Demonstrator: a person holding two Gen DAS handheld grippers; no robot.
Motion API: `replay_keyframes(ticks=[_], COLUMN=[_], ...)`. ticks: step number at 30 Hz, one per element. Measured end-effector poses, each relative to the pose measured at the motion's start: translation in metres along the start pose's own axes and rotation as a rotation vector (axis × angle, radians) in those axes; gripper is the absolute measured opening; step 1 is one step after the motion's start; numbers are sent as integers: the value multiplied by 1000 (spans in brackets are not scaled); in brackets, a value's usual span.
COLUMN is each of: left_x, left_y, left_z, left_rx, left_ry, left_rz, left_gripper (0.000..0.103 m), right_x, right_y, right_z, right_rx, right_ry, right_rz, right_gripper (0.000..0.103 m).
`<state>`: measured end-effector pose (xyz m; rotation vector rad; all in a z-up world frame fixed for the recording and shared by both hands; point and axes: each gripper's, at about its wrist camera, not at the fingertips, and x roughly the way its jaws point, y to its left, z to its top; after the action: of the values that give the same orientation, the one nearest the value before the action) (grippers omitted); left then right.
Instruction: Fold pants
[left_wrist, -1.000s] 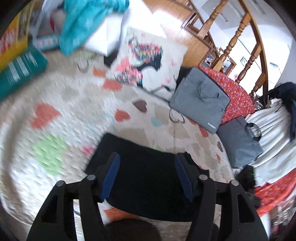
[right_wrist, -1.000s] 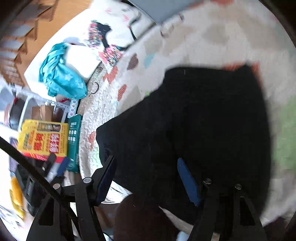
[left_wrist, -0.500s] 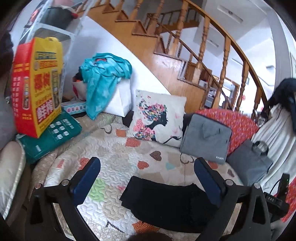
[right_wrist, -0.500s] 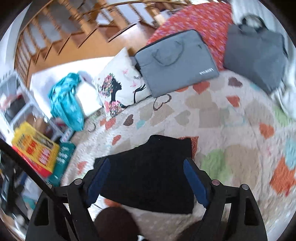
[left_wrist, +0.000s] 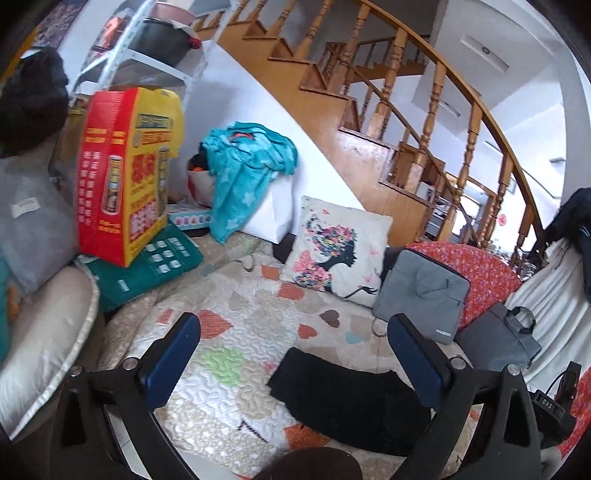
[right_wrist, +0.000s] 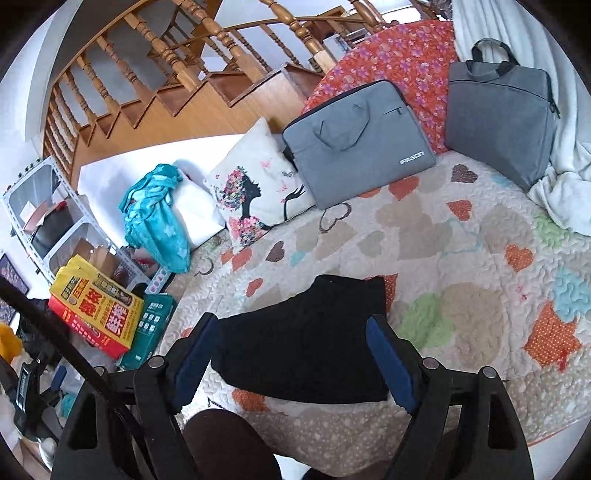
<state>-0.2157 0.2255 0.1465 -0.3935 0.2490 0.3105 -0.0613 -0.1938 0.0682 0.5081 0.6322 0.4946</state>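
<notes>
The folded black fabric pants (right_wrist: 306, 343) lie flat on the heart-patterned quilt (right_wrist: 461, 236), long axis crosswise; the right gripper (right_wrist: 291, 358), jaws wide and empty, hangs nearer above them; the left gripper (left_wrist: 295, 354), equally wide, stands farther off.

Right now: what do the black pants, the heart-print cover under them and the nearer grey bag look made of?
Black pants: soft matte fabric, maybe knit or fleece; no sheen, weave unreadable. Heart-print cover: quilted padded textile; wavy stitch lines puff the surface. Nearer grey bag: woven synthetic-looking cloth, faint heathered matte finish; fibre uncertain.
</notes>
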Motion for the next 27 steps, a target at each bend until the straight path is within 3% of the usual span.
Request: replay_keyframes(ticks=[6,12,17,22,27], left_x=[4,55,150,229,275], left_y=[12,7,22,43,46], left_z=[1,-3,-48,-109,-146], left_rx=[-26,-33,-139,-308,-352], left_ry=[40,122,340,566,653], left_rz=[5,-29,-36,-77,-56], left_gripper=[101,101,101,101,101], right_x=[22,62,122,195,293], right_y=[12,4,6,28,85], right_z=[-11,-16,-19,-12,-1], right_rx=[-34,-15,-35,-44,-136], right_ry=[73,199,336,490,687], right_rz=[22,-26,-63,-16,46], right_gripper=[86,86,86,86,86])
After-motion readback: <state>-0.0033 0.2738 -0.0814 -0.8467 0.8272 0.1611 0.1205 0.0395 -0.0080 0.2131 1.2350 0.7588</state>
